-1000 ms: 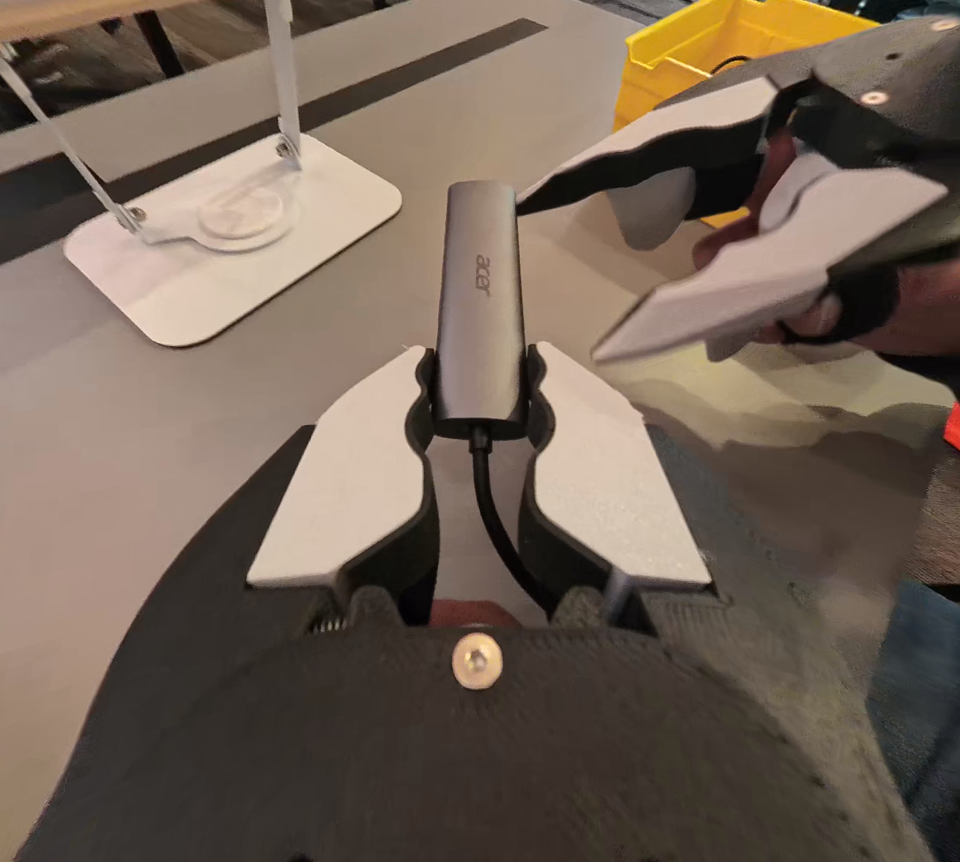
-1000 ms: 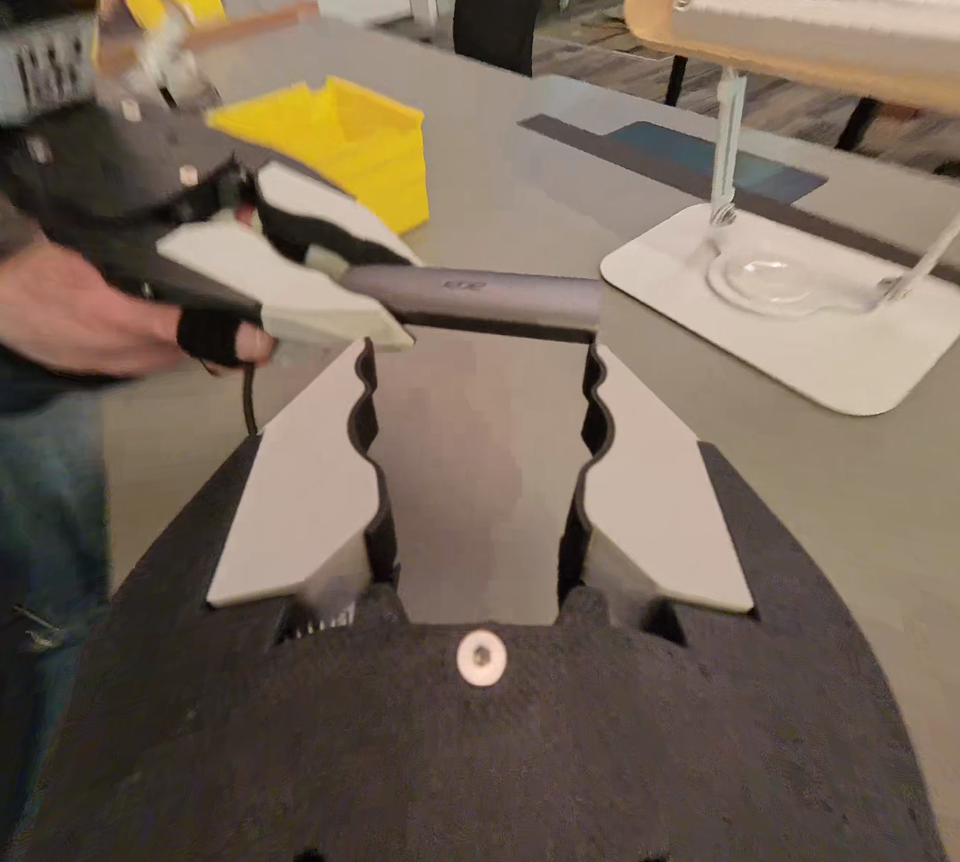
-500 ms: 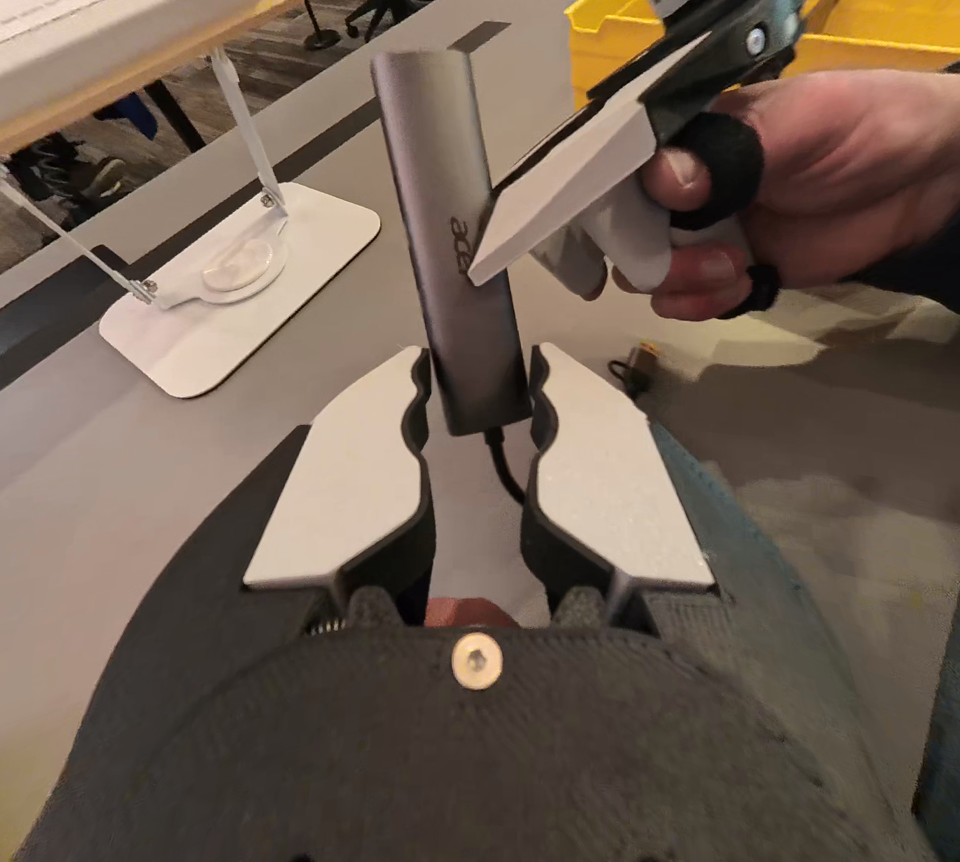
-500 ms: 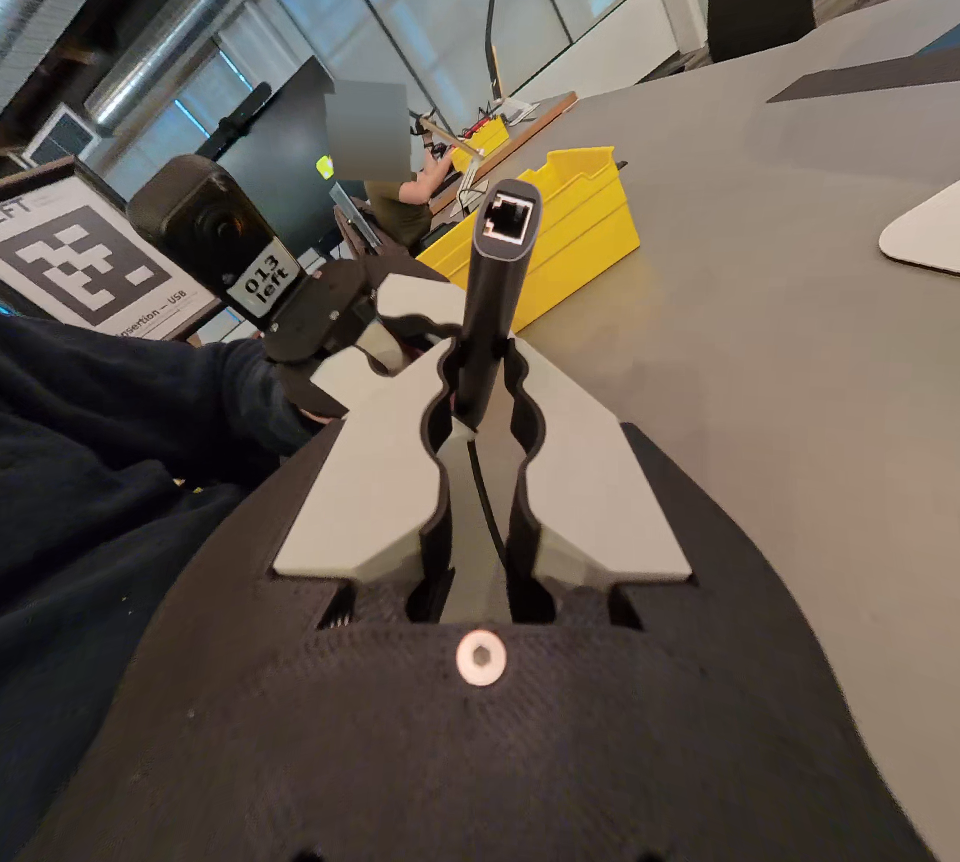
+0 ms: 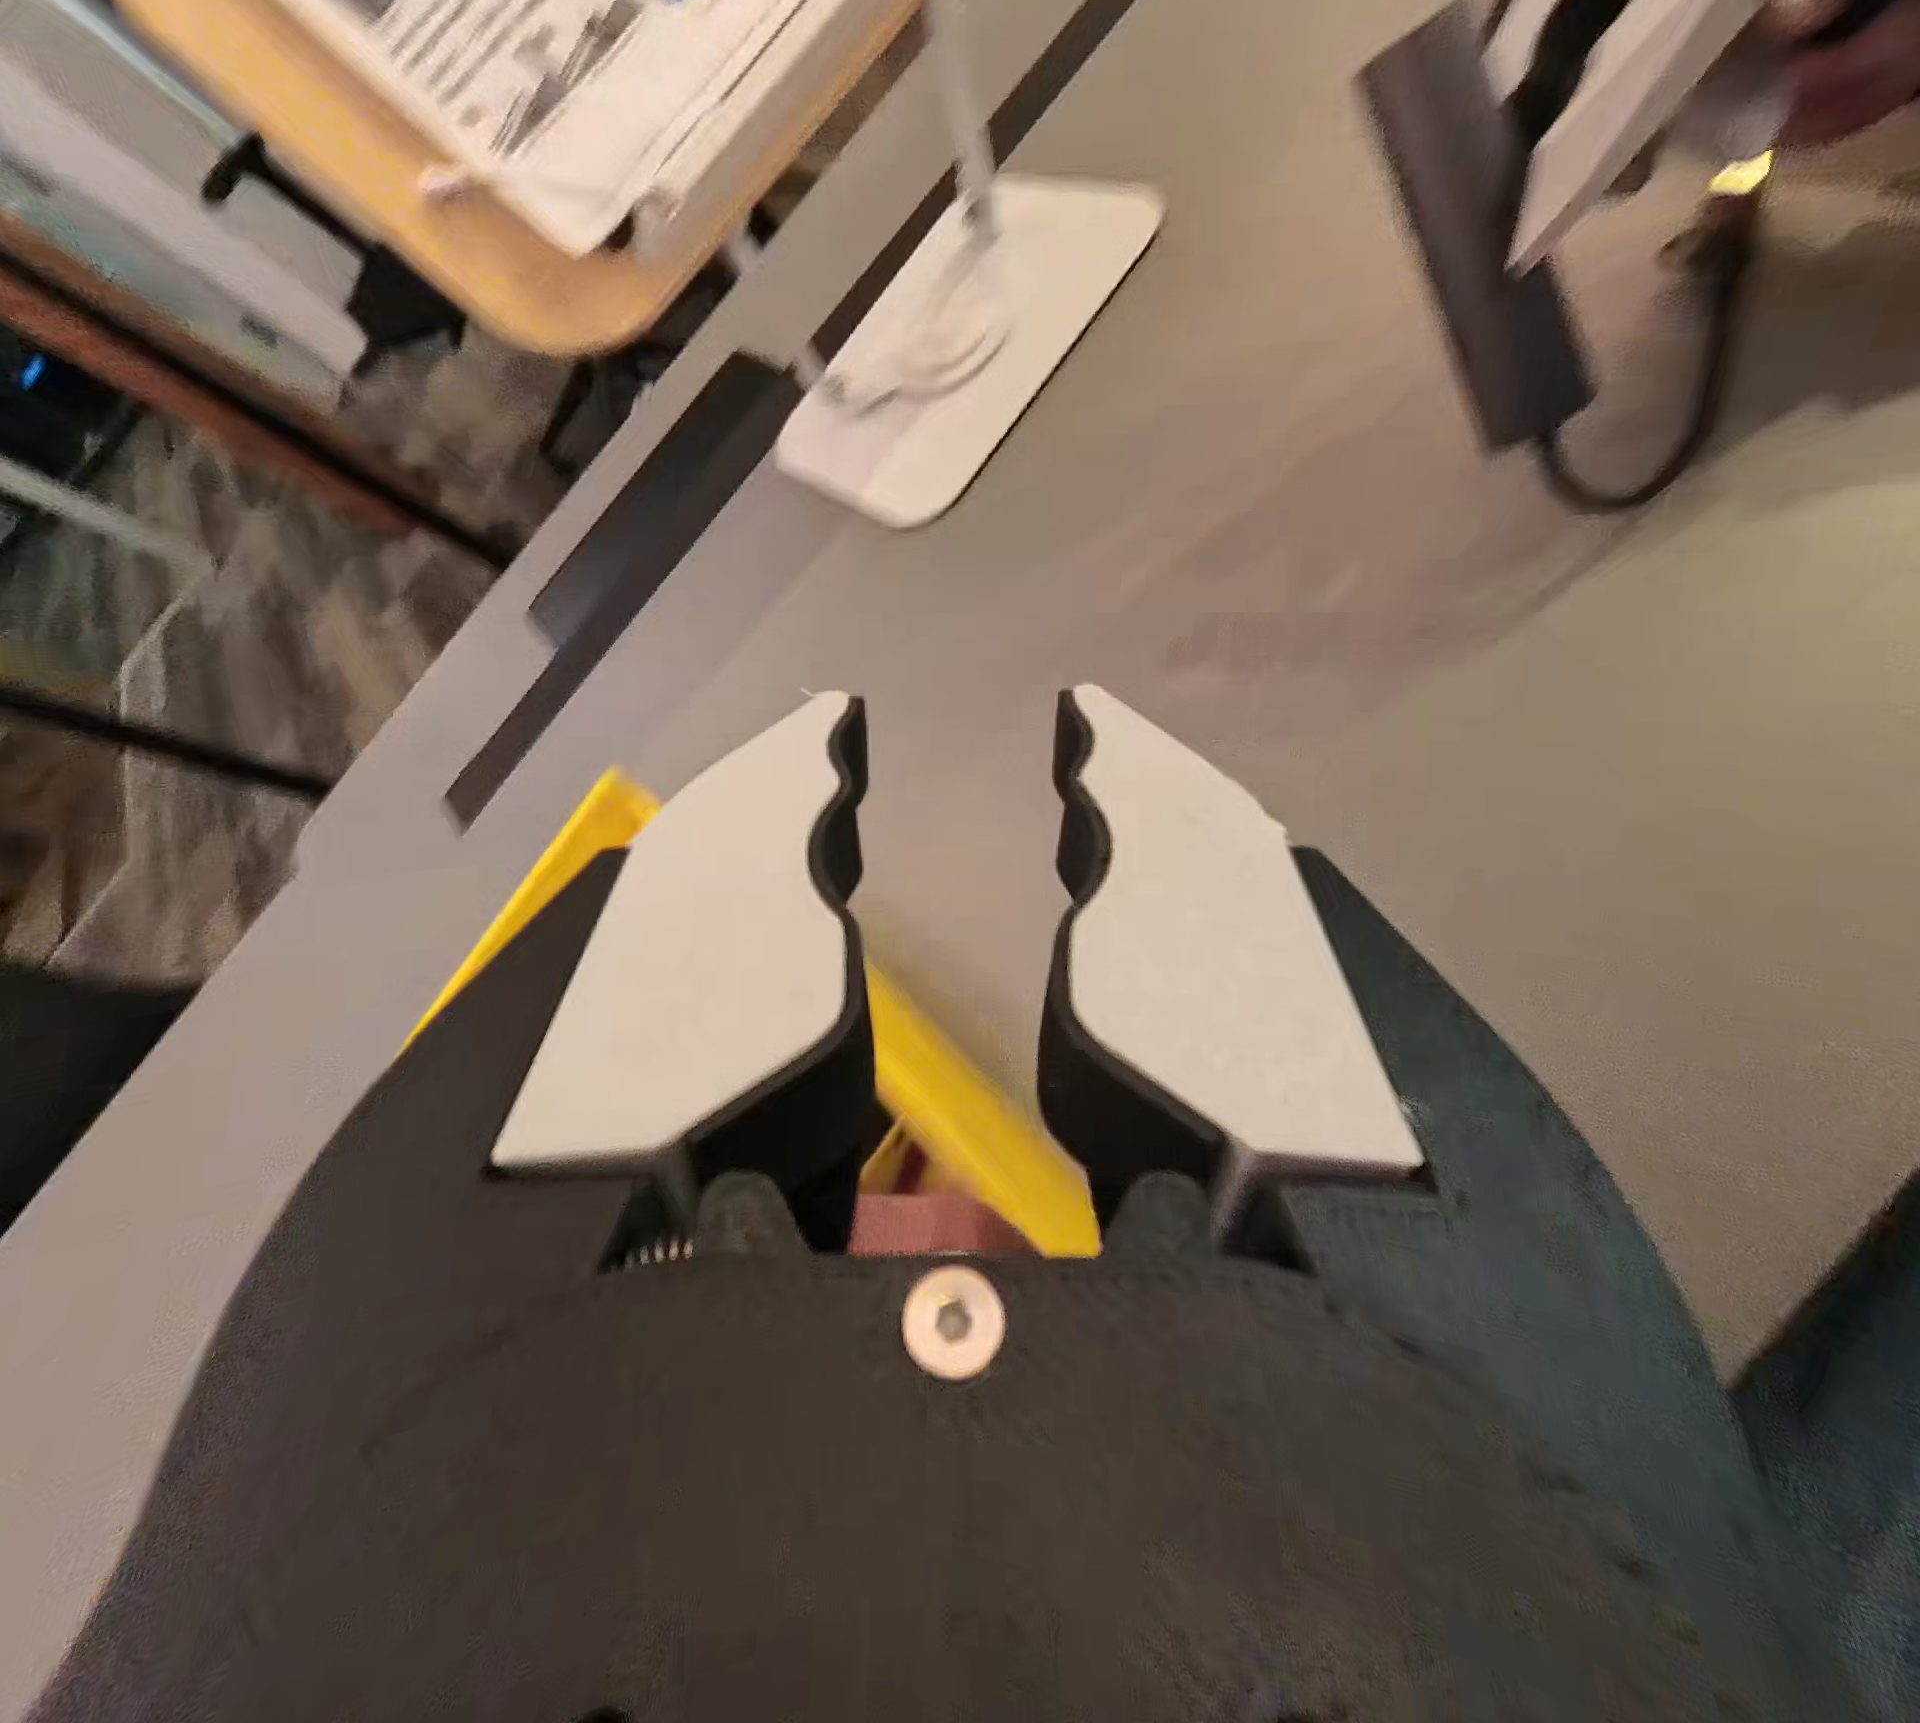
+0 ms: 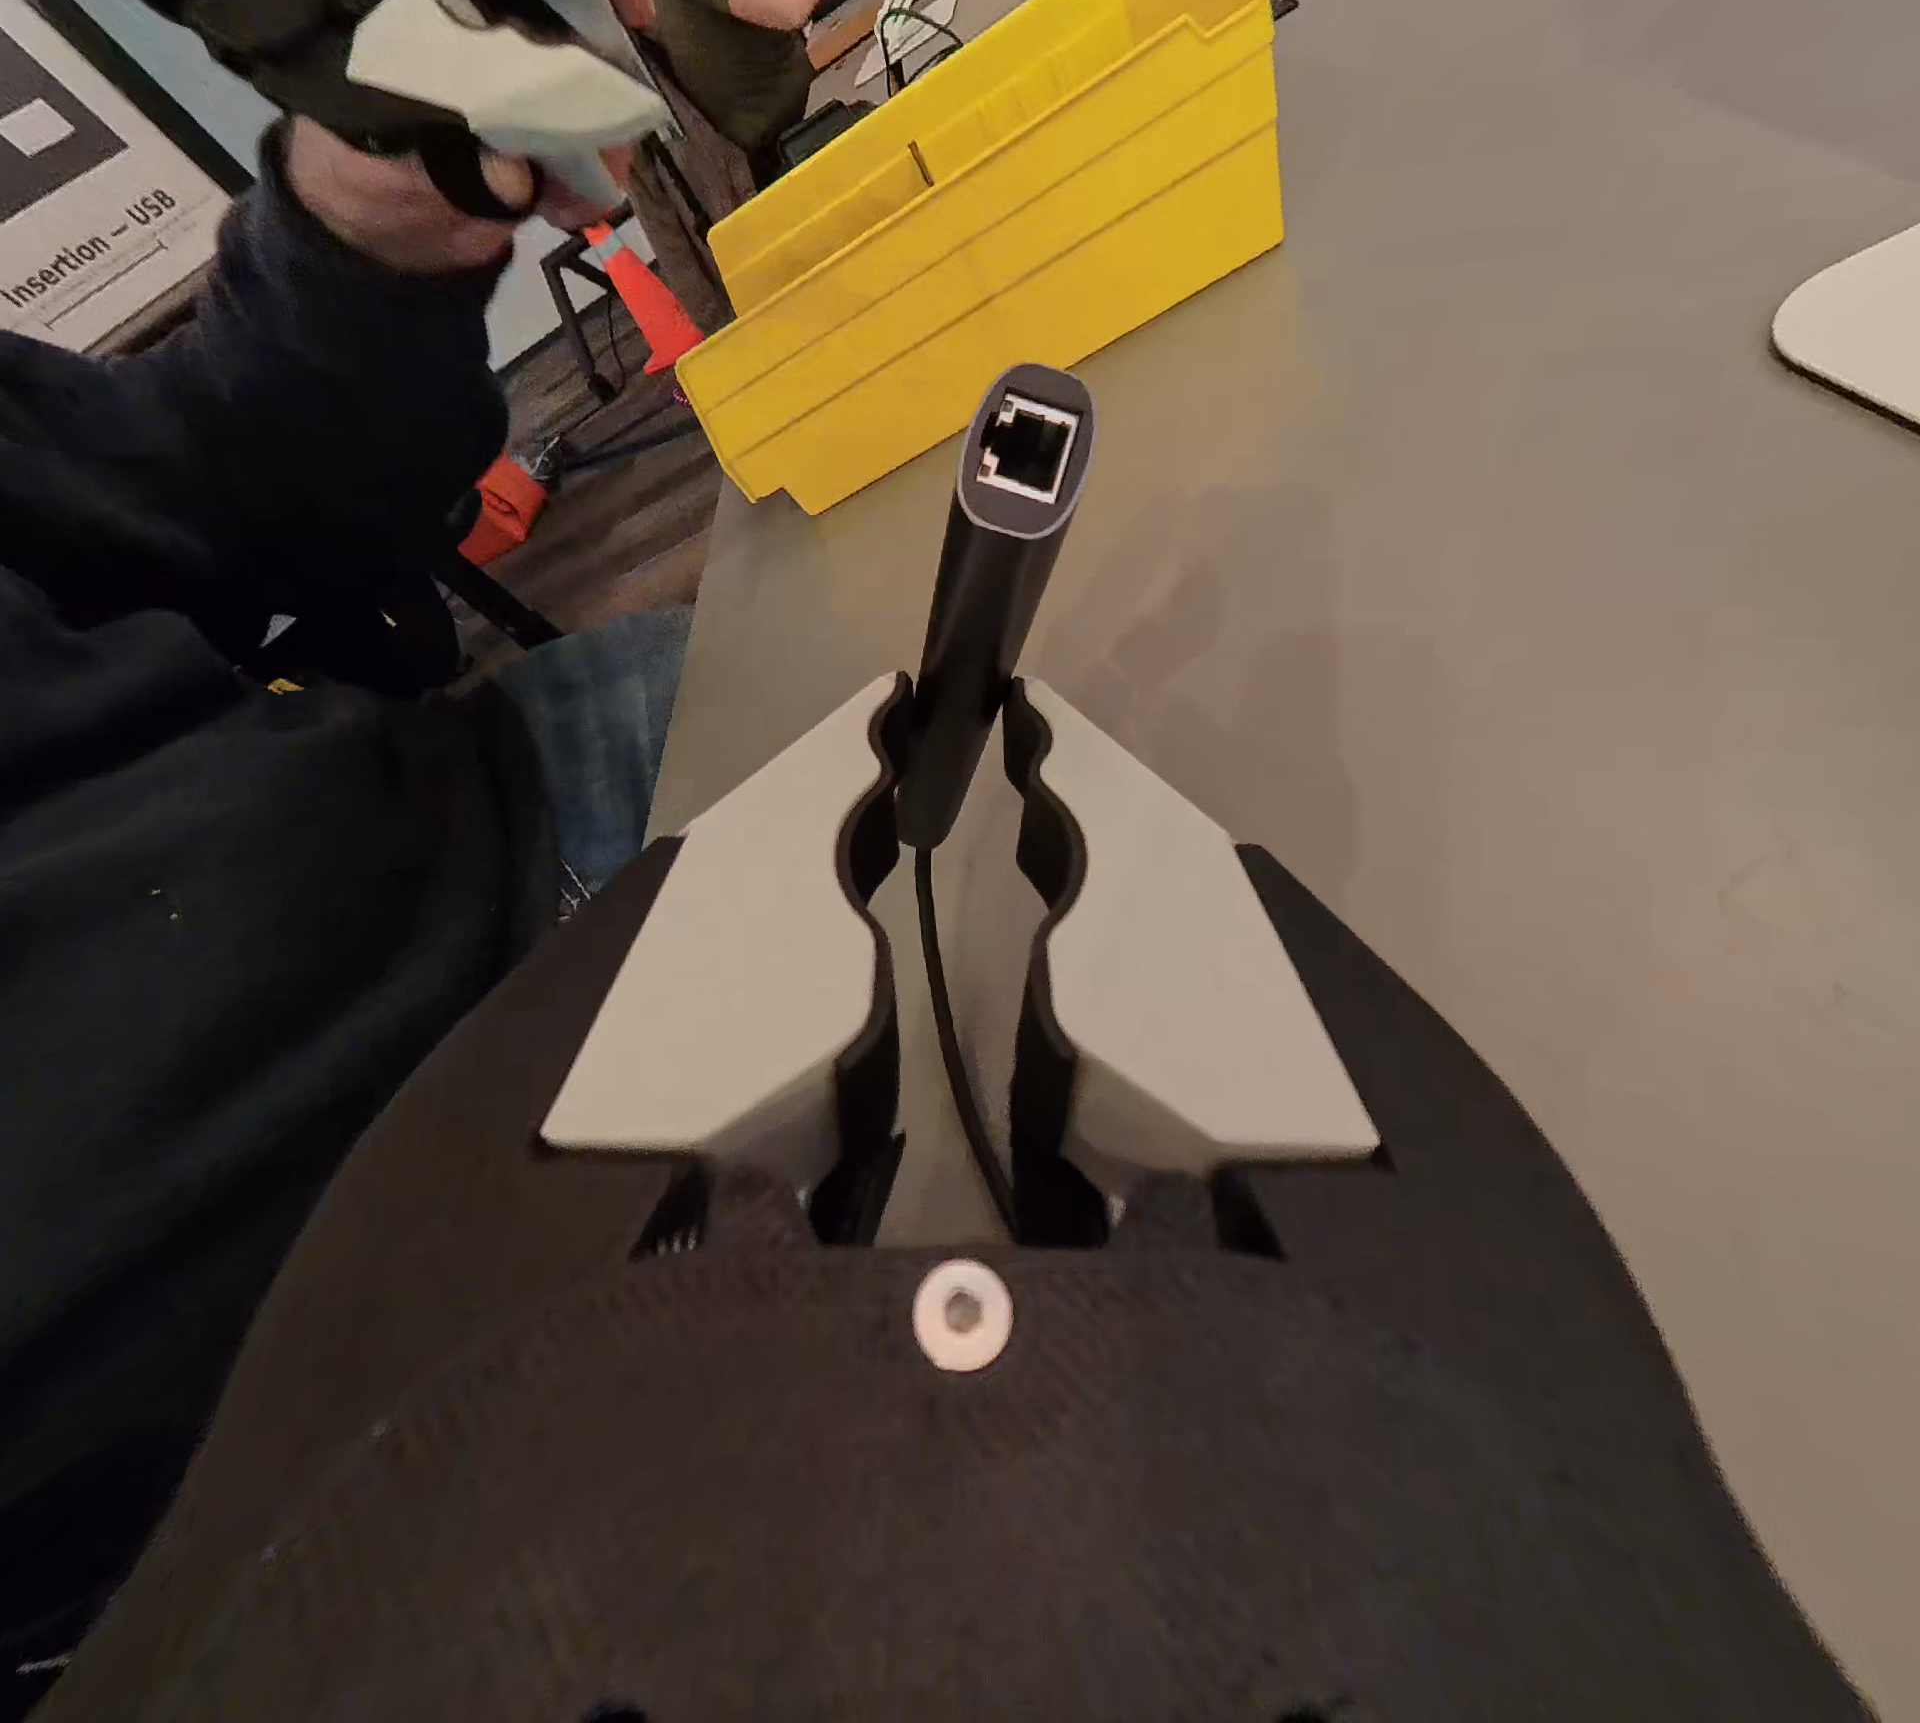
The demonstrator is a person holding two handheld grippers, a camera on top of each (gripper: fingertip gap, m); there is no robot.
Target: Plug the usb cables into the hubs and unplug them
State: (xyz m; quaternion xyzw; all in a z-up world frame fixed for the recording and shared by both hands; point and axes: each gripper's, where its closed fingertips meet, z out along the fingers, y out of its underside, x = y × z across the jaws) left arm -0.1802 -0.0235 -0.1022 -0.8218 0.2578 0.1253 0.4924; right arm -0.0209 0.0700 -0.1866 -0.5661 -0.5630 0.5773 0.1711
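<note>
My right gripper is shut on the lower end of a dark grey USB hub. The hub points up and away, its end port facing the camera, and its black cable trails back between my fingers. In the left wrist view the same hub shows at the upper right, blurred, held by the right gripper with its cable looping below. My left gripper is open and empty, above a yellow bin. It also shows at the upper left of the right wrist view, raised off the table.
A yellow plastic bin lies on the grey table beyond the hub. A white stand base holding a tilted board with papers stands farther back. The table edge runs on the left, with floor beyond.
My left gripper has let go of the hub, opened, and swung away over the yellow bin. My right gripper has closed on the hub and now holds it alone.
</note>
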